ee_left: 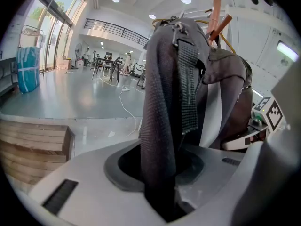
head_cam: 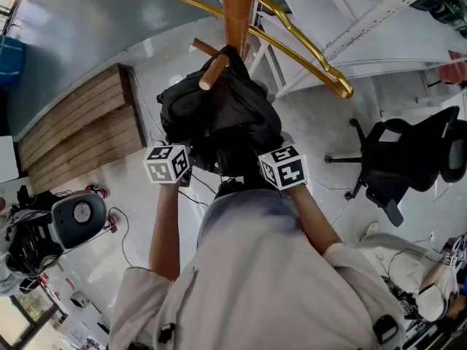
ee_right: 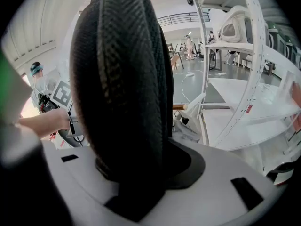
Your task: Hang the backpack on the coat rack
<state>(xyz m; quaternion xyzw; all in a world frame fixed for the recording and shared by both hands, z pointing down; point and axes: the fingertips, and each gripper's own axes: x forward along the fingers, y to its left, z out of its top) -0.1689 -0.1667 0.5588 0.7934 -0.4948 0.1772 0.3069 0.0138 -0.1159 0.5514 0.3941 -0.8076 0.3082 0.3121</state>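
Observation:
A black backpack (head_cam: 219,115) hangs against the wooden coat rack pole (head_cam: 235,13), its top loop over a slanted peg (head_cam: 213,71). Both grippers reach up into it from below. My left gripper (head_cam: 175,155) has a dark mesh shoulder strap (ee_left: 162,102) running down into the gap between its jaws (ee_left: 162,192), which hold it. My right gripper (head_cam: 277,159) has a thick padded strap (ee_right: 122,79) filling the gap between its jaws (ee_right: 136,187). The fingertips are hidden by the fabric in every view.
A gold clothes hanger (head_cam: 306,49) hangs on the rack just right of the bag. A wooden platform (head_cam: 80,133) lies at the left and a black office chair (head_cam: 408,159) at the right. A white metal frame (head_cam: 365,20) stands behind the rack.

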